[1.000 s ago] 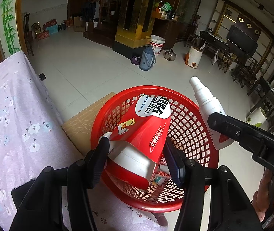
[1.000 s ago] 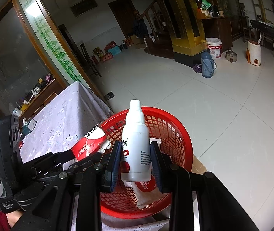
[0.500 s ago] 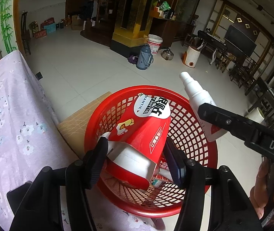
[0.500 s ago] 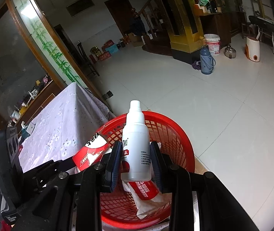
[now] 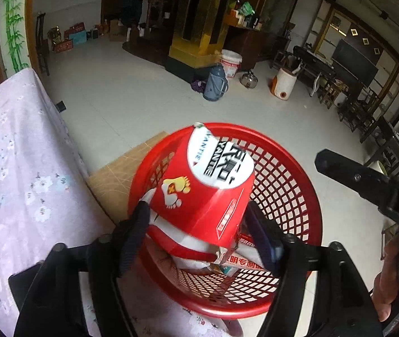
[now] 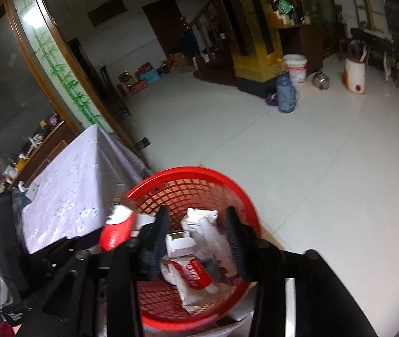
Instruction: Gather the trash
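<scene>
A red mesh basket (image 5: 292,196) sits at the table's edge and also shows in the right wrist view (image 6: 227,185). My left gripper (image 5: 199,230) is over it with a red and white carton (image 5: 207,185) between its fingers; the carton looks blurred and the fingers stand slightly apart from it. My right gripper (image 6: 196,238) is open and empty above the basket. The white spray bottle (image 6: 216,241) lies in the basket among white and red cartons (image 6: 191,272). The right gripper's finger (image 5: 367,182) shows in the left wrist view.
A table with a lilac floral cloth (image 5: 11,163) lies to the left. A brown cardboard sheet (image 5: 118,177) lies under the basket. On the tiled floor far off stand a blue thermos (image 5: 214,82), a white bucket (image 5: 230,63) and a kettle (image 5: 248,78).
My right gripper opened and the white spray bottle dropped into the basket. My left gripper's fingers have spread and the carton has shifted forward over the basket.
</scene>
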